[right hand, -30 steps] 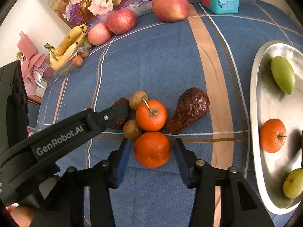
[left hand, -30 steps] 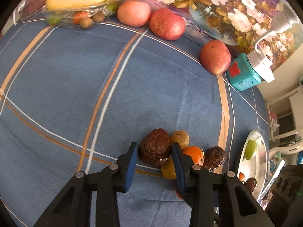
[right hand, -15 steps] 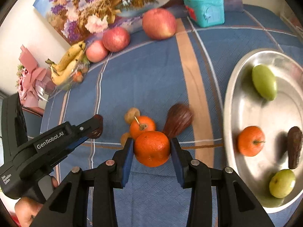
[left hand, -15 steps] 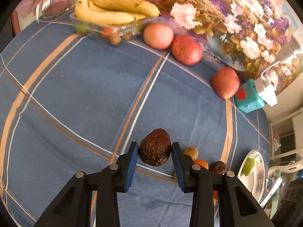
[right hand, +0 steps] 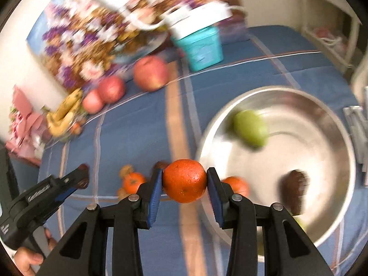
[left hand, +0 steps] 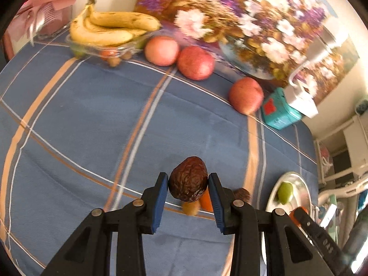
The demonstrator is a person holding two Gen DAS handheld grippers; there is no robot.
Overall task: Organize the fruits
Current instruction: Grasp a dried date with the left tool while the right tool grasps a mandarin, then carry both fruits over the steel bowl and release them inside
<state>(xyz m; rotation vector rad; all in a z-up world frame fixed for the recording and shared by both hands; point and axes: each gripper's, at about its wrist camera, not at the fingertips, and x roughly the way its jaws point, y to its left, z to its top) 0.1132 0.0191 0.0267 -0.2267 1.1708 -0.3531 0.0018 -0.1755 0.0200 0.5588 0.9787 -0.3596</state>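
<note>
My left gripper point(left hand: 187, 185) is shut on a dark brown wrinkled fruit point(left hand: 188, 179), held above the blue cloth. Below it lie a small brown fruit point(left hand: 191, 208), an orange point(left hand: 205, 201) and another wrinkled fruit point(left hand: 241, 194). My right gripper point(right hand: 184, 181) is shut on an orange point(right hand: 184, 180), lifted near the left rim of the silver tray point(right hand: 331, 218). In the tray sit a green fruit point(right hand: 250, 128), a dark wrinkled fruit point(right hand: 295, 185) and an orange point(right hand: 237, 185). The left gripper point(right hand: 79, 178) shows at the lower left of the right wrist view, with a hand point(right hand: 27, 258) below it.
Three apples point(left hand: 195, 63) line the far edge by a flower painting point(left hand: 241, 23). Bananas point(left hand: 108, 28) rest on a clear dish at the far left. A teal box point(left hand: 279, 112) with a white item on top stands at the far right. The tray point(left hand: 296, 193) lies right of the fruit pile.
Both grippers have risen with their fruit off the cloth. The right one has swung right toward the tray and turned. The pile on the cloth has dropped lower and looks smaller in both views.
</note>
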